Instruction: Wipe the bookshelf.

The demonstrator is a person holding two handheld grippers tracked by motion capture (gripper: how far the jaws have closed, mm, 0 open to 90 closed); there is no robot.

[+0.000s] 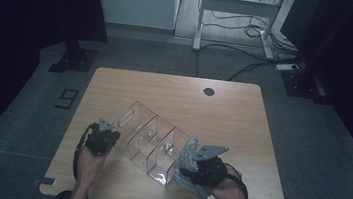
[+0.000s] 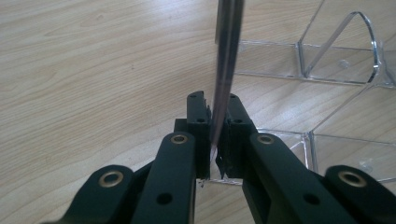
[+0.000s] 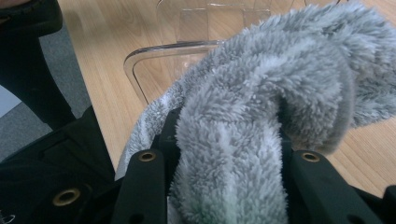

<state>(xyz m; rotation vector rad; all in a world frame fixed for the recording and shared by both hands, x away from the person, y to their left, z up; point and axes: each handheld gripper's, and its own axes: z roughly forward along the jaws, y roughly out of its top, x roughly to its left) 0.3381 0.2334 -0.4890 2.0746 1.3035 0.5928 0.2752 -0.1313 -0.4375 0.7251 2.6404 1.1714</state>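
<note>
A clear acrylic organizer (image 1: 151,144) with several compartments lies tilted on its side near the front of the wooden worktop (image 1: 223,115), between the two hands. The left gripper (image 2: 218,135) is clenched on the thin edge of one of its end walls, the pane standing upright between the pads. The right gripper (image 3: 224,154) grasps a bunched grey microfibre cloth (image 3: 280,93), held just beside the organizer's near end.

The organizer looks light and stiff, with smooth, slippery walls, and could probably crack or scratch if squeezed hard or knocked; a flat pinch on a wall edge, as now, seems the safest hold. The cloth is soft and limp, so it is best gripped in a thick fold, leaving a loose pad free for wiping.
</note>
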